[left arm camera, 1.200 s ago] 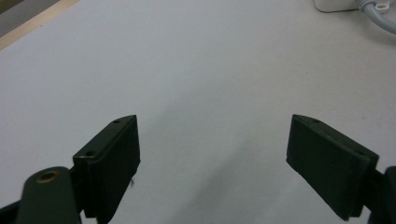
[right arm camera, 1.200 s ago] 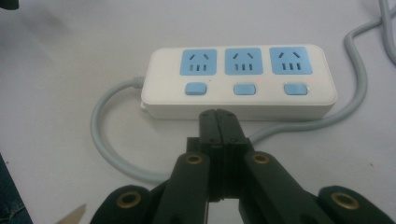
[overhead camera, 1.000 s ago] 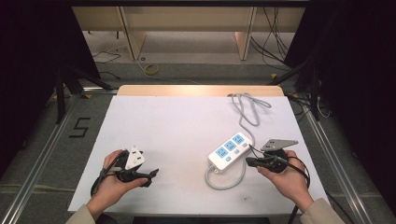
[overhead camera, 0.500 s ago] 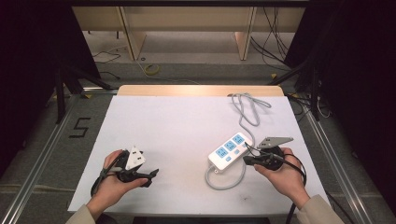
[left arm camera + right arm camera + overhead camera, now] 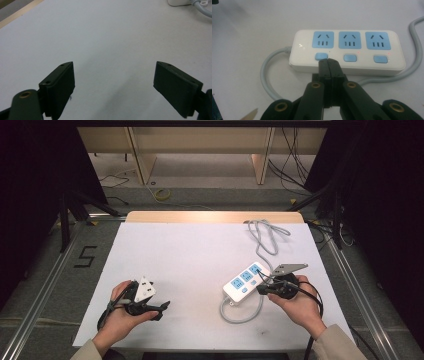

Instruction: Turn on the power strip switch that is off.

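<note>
A white power strip (image 5: 243,281) (image 5: 347,51) with three blue sockets and three blue switches lies on the white table at the right. My right gripper (image 5: 260,288) (image 5: 328,62) is shut, its jaws pressed together with nothing between them. Their tips sit at the strip's near edge, just below the leftmost switch (image 5: 321,56). Small red lights glow by the middle and right switches. My left gripper (image 5: 161,310) (image 5: 113,82) rests low at the table's front left, open with only bare tabletop between its jaws.
The strip's grey cable (image 5: 265,236) loops toward the back right of the table, and another loop (image 5: 239,315) curls at the front of the strip. A wooden edge (image 5: 210,217) bounds the table's far side. The white tabletop (image 5: 190,255) spreads between the two hands.
My right gripper has crept slightly left toward the power strip. The left gripper has stayed where it was.
</note>
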`<state>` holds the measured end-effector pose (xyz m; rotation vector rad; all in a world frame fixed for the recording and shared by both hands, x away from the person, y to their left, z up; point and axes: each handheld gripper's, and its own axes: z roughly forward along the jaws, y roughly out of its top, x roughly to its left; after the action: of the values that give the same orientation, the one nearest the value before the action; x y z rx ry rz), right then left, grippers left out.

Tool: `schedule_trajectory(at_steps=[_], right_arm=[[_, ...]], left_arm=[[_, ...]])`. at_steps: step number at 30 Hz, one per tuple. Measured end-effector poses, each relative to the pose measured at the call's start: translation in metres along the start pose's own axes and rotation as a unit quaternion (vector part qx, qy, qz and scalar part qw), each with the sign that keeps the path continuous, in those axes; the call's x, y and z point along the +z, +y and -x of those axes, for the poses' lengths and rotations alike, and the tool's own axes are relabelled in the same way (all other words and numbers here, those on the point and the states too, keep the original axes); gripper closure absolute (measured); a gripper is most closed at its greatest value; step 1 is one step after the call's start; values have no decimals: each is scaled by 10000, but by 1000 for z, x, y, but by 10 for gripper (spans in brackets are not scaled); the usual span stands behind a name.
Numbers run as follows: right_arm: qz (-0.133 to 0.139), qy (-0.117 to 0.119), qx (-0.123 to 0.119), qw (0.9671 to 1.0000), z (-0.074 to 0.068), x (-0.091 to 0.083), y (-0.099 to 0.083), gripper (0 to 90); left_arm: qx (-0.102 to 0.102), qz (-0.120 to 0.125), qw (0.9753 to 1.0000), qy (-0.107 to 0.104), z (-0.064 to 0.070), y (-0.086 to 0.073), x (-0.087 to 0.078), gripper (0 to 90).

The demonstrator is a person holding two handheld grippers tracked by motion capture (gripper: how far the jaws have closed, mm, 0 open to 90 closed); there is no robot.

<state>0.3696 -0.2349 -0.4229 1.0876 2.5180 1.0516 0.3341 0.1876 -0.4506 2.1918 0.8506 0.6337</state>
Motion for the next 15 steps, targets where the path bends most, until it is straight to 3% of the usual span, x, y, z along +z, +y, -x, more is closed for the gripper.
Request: schedule_trajectory(at_steps=[15], right_arm=[[-119, 61, -30, 9999, -1, 12, 8, 900]], left_arm=[[-14, 3, 10000, 2, -1, 0, 0, 169]])
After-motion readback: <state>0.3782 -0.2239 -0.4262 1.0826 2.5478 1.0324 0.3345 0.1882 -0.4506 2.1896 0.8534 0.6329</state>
